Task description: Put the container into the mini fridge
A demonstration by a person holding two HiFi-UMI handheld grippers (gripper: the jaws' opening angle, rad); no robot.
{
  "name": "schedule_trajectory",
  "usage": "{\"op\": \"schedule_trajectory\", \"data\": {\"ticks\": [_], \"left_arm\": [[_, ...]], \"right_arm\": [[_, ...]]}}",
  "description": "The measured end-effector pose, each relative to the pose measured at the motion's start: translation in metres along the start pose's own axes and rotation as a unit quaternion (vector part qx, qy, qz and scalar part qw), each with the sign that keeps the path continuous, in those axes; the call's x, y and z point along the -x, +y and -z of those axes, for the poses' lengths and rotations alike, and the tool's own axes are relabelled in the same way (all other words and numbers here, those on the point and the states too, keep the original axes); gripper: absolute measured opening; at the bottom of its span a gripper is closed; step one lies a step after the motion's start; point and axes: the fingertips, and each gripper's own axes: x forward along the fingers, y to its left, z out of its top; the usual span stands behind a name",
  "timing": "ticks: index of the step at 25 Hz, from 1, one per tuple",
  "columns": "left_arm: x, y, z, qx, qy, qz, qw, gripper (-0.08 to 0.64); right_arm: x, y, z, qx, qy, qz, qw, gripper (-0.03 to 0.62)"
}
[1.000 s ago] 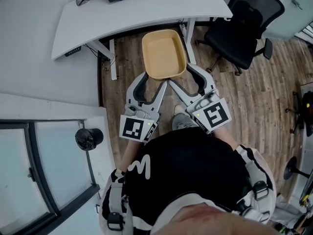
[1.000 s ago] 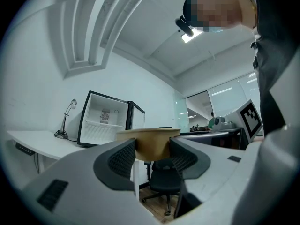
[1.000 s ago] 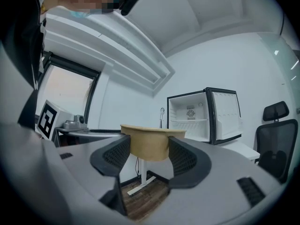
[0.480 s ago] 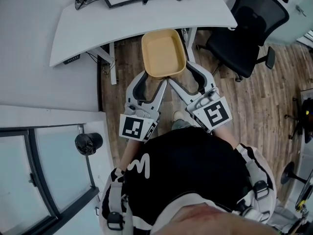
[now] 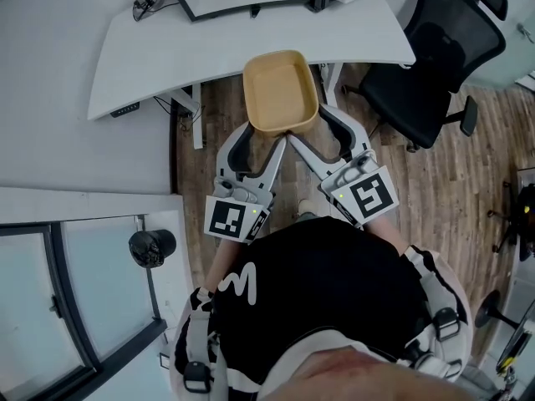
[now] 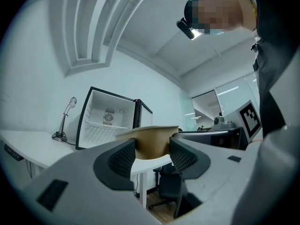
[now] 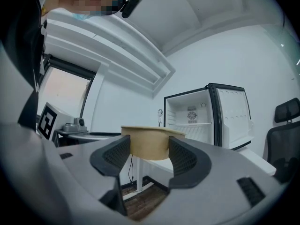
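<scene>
The container (image 5: 280, 92), a tan, open-topped tray with rounded corners and nothing inside it, is carried by both tongs at once, each gripping its near wall. The left tongs (image 5: 261, 136) are closed partway, their two dark ribbed pads pressed against the left part of that wall; in the left gripper view the container (image 6: 152, 142) sits squarely between the pads of the tongs (image 6: 152, 156). The right tongs (image 5: 316, 134) are closed by about the same amount on the right part of the wall, and the right gripper view shows the container (image 7: 150, 142) clamped between the pads of those tongs (image 7: 149, 156) in the same way. The two tongs spread apart towards the person and meet at the container's near end. The container is level and off the ground, over the wood floor (image 5: 213, 128), with its far end reaching to the edge of the white surface (image 5: 167, 48) ahead of the tongs. Farther ahead, on that surface, stands the fridge (image 7: 197, 118), its door swung open and its white inside bare. A black chair (image 5: 426, 65) stands off to the right of the right tongs.
</scene>
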Motion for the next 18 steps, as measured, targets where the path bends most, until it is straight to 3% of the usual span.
{"op": "schedule_trajectory", "data": {"ticks": [18], "left_arm": [[-0.047, 0.01, 0.008, -0.029, 0.001, -0.018, 0.9994, 0.23]], "right_arm": [[-0.02, -0.047, 0.007, 0.001, -0.003, -0.021, 1.0, 0.259]]}}
